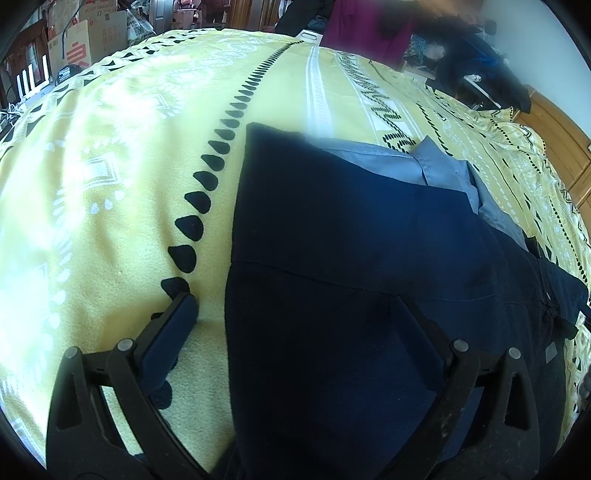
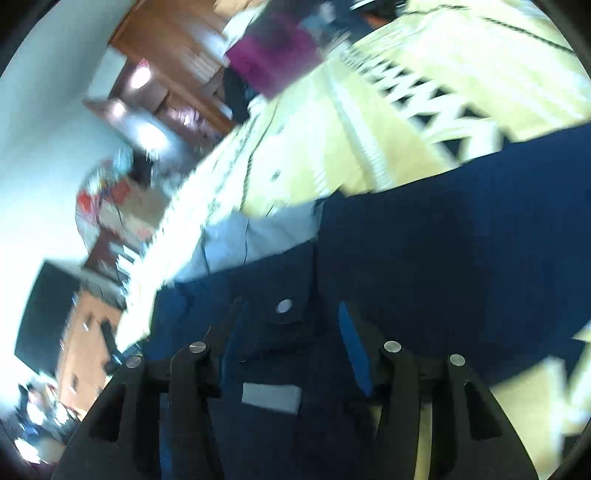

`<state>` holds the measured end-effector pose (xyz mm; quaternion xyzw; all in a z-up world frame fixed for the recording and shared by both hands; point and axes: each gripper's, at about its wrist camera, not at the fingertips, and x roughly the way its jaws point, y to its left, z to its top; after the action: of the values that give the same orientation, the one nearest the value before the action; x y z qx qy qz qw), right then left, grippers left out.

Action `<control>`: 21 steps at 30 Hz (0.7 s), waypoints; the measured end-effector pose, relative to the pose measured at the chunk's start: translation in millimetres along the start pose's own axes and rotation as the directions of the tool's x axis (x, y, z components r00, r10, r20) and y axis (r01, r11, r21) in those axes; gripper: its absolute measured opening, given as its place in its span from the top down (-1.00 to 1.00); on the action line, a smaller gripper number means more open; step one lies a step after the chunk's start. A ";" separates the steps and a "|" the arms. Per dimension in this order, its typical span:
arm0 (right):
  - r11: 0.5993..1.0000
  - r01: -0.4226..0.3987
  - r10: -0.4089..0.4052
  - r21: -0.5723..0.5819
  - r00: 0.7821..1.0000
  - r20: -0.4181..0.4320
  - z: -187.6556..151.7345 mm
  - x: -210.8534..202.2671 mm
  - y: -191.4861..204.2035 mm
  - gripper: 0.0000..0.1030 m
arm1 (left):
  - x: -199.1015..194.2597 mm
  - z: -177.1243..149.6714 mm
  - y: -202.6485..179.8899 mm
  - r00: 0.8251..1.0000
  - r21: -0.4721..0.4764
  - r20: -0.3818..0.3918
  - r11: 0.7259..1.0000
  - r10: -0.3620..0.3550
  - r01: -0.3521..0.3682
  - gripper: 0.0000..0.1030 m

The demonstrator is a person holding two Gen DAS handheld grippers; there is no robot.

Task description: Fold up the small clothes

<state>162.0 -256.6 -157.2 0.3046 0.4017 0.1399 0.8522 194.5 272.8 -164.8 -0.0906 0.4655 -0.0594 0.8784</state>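
A dark navy garment lies on the yellow patterned bedspread, partly over a folded light blue shirt. My left gripper is open, low over the garment's left edge: the left finger is over the bedspread, the right finger over the navy cloth. In the blurred right wrist view the navy garment shows a metal snap and a grey label. My right gripper is open, its fingers on either side of the snap area. The light blue shirt peeks out beyond.
Cardboard boxes and clutter stand beyond the bed's far left edge. A magenta cloth and dark clothes lie at the far side. A wooden bed frame runs along the right. Wooden furniture shows in the right wrist view.
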 end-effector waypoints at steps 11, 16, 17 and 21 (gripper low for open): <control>0.875 0.327 -0.379 0.356 0.921 0.086 78.1 -138.7 -204.0 -0.07 | 5.8 2.2 -6.2 0.999 0.030 -0.034 0.999 0.036 -0.035 -1.00; 0.855 0.331 -0.395 0.399 0.915 0.087 90.1 -137.4 -233.8 -0.10 | 9.1 3.0 -12.0 0.996 0.052 -0.052 0.997 0.068 -0.065 -1.00; 0.848 0.353 -0.409 0.395 0.910 0.064 90.3 -131.0 -233.7 -0.11 | 9.6 2.8 -12.8 0.996 0.055 -0.054 0.996 0.074 -0.071 -1.00; 0.842 0.391 -0.445 0.372 0.893 0.067 82.9 -136.0 -223.2 -0.12 | 9.9 1.7 -13.9 0.995 0.057 -0.051 0.995 0.082 -0.079 -1.00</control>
<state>137.6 -529.1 -176.0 0.3651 0.4114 -0.1464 0.8222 201.1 257.5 -169.0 -0.0460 0.4902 -0.0391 0.8695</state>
